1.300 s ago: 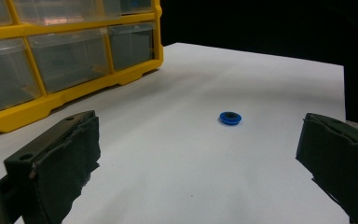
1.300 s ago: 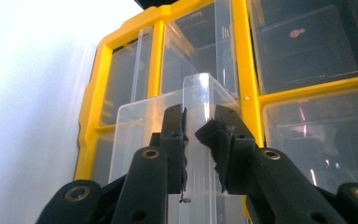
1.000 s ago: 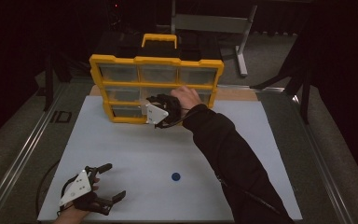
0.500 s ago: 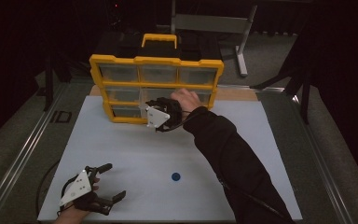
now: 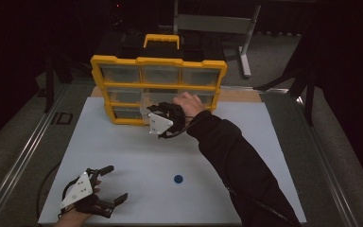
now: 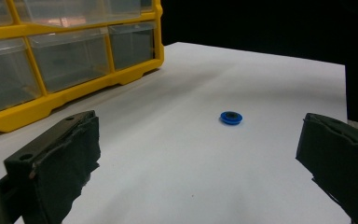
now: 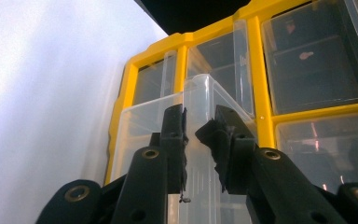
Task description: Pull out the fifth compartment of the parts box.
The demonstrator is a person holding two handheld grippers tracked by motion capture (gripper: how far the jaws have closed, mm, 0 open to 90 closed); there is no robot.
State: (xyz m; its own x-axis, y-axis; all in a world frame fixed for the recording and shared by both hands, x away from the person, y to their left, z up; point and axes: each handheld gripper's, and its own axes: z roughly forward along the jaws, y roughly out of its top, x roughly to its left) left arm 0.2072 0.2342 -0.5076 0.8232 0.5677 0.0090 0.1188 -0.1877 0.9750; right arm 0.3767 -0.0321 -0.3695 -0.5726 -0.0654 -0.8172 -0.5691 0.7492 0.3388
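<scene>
A yellow organiser cabinet (image 5: 158, 61) with clear drawers stands at the far edge of the white board (image 5: 99, 146). One clear drawer (image 5: 150, 100) of its middle column sticks out toward me. My right gripper (image 5: 155, 109) is shut on that drawer's front wall; in the right gripper view the jaws (image 7: 200, 126) pinch the clear drawer (image 7: 144, 126) in front of the cabinet (image 7: 256, 70). My left gripper (image 5: 117, 183) rests open at the board's near left corner. In the left gripper view a small blue disc (image 6: 231, 117) lies beyond the wide-apart jaws (image 6: 200, 135).
The blue disc (image 5: 178, 179) lies on the board's near middle, right of the left gripper. A person's dark sleeve (image 5: 236, 161) crosses the board's right half. Metal rails (image 5: 23, 156) run along the table's left side, and a metal stand (image 5: 246, 42) rises behind the cabinet.
My right gripper has come slightly toward the near side with the clear drawer in its jaws. The left gripper and the blue disc have not moved.
</scene>
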